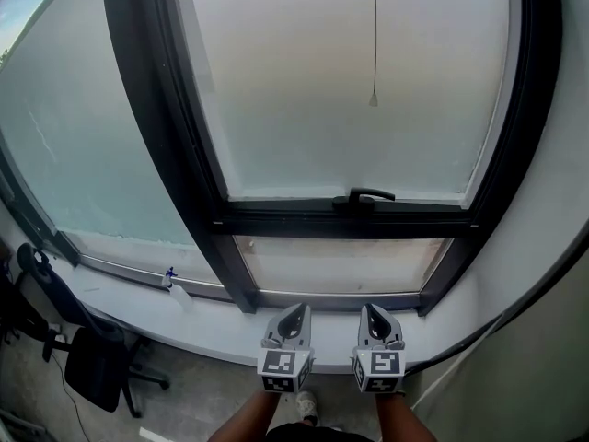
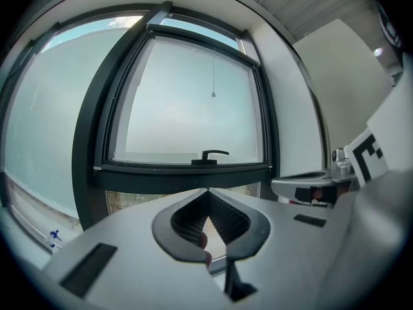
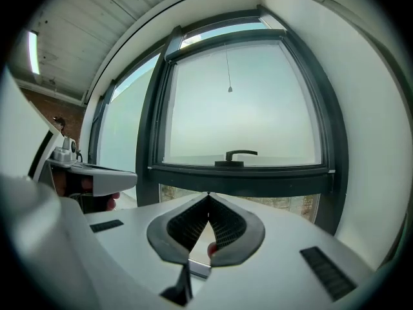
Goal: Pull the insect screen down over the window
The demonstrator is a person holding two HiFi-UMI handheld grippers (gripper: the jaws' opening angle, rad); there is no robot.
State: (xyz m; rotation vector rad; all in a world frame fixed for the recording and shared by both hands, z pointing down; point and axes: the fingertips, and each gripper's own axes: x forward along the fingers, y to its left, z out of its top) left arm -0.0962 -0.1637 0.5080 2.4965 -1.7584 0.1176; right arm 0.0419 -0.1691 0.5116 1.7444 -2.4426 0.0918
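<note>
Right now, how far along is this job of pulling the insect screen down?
Barely begun, it seems. Done: nothing visible; the pull cord hangs free high against the window pane. In hand: nothing; the left gripper and right gripper sit low by the sill, fingers shut and empty. Left: reach up to the cord, grasp it, draw the screen down.

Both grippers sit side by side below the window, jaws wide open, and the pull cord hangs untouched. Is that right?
No: the jaws are shut, not wide open. The left gripper and right gripper each show tips together with nothing between, in their own gripper views. They do sit side by side below the window, pull cord untouched.
</note>
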